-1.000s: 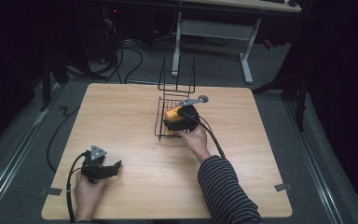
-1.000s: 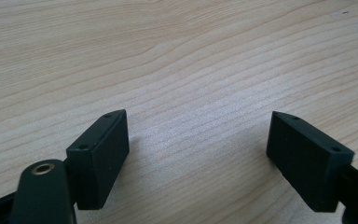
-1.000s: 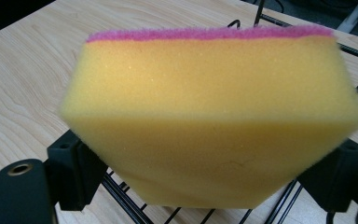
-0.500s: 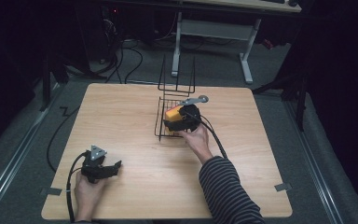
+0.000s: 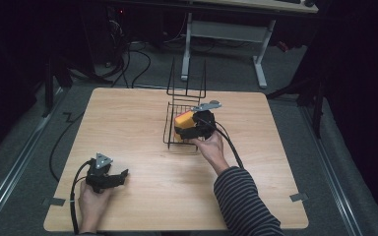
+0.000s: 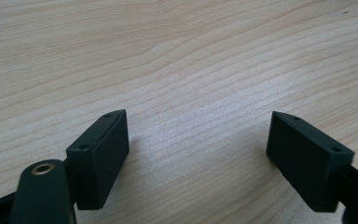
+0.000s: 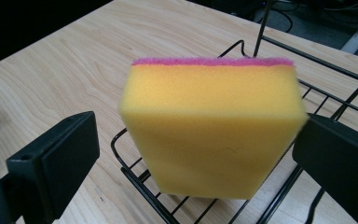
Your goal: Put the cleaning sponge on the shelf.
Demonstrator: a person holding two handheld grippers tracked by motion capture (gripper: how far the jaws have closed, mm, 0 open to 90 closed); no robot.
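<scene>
Sponge (image 7: pixel 213 128): a yellow block with a thin pink scouring layer on its far face, standing on a narrow edge in the black wire rack (image 7: pixel 144 179). In the right gripper view its lower edge rests on the rack's floor wires at the near corner; whether it leans against anything behind it cannot be told. In the high view the sponge (image 5: pixel 183 119) shows as a yellow patch at the rack's (image 5: pixel 170 129) left side, just beside the tongs.

Right tongs (image 7: pixel 193 154): jaws wide apart, one on each side of the sponge. The left jaw stands clear of it with a gap of bare wood between; the right jaw lies just at the sponge's right edge, and contact there cannot be told. The jaws have just been opening, with the sponge between them, and they do not clamp it. In the high view the right tongs (image 5: pixel 189 129) reach into the rack from the near side, held by a hand with a striped sleeve (image 5: pixel 241 196).

Rack: sits near the tabletop's (image 5: pixel 128 118) middle, toward the far edge, with tall upright wires at its back.

Left tongs (image 6: pixel 198 154): jaws spread wide over bare wood grain, nothing between them. In the high view the left tongs (image 5: pixel 120 176) rest low at the near left corner of the tabletop, well apart from the rack, cable trailing off the near edge.
</scene>
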